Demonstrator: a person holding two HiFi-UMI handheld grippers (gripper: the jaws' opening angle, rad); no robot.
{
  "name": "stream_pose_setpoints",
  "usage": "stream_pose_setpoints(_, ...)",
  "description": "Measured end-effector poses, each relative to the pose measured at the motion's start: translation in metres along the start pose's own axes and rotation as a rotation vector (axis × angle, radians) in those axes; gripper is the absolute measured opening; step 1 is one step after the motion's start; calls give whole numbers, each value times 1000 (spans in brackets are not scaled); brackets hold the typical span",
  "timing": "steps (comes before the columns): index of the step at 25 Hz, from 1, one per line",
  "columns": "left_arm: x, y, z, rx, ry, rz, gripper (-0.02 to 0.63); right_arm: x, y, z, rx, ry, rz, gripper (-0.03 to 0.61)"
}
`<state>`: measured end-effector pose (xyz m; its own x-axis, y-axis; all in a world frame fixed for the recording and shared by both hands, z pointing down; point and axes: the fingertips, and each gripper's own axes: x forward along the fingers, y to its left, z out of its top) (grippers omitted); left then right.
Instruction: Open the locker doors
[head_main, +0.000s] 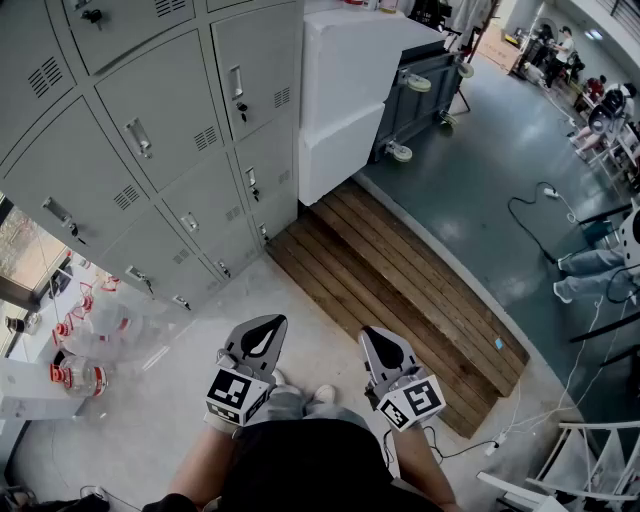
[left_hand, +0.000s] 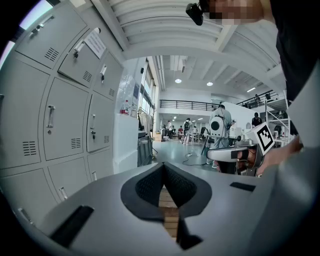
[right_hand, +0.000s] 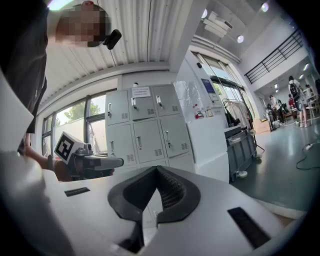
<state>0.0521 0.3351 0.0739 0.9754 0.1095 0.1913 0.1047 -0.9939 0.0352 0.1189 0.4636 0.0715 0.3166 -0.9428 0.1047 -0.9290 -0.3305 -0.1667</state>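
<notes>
Grey floor and a wooden pallet (head_main: 400, 290) lie below. The locker doors (head_main: 140, 140) are all shut, up on the left, well apart from both claws. The left claw (head_main: 268, 325) and right claw (head_main: 374, 334) are closed and empty, held low, likely because nothing has started.

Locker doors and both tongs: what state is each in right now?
locker doors: all those in view shut.
left tongs: shut, nothing between them, clear of the lockers.
right tongs: shut, nothing between them, clear of the lockers.
</notes>
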Motion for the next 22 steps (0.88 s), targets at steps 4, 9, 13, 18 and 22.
stream_pose_setpoints(4,1,26,-1,-25,-8,-3,17,25,9,-2,-15,11,2,26)
stream_pose_setpoints(9,-5,66,-2,-23,-15,-13,17,63,20,5,-13,6,-5,26)
stream_pose_setpoints(13,-13,101,-10,-38,-18,-25,17,93,23,8,45,-11,-18,26)
stream_pose_setpoints(18,-20,146,-26,-40,10,2,17,134,20,-4,62,35,-45,28)
stream_pose_setpoints(22,-25,179,-43,-53,53,56,17,170,18,-17,99,71,-33,28)
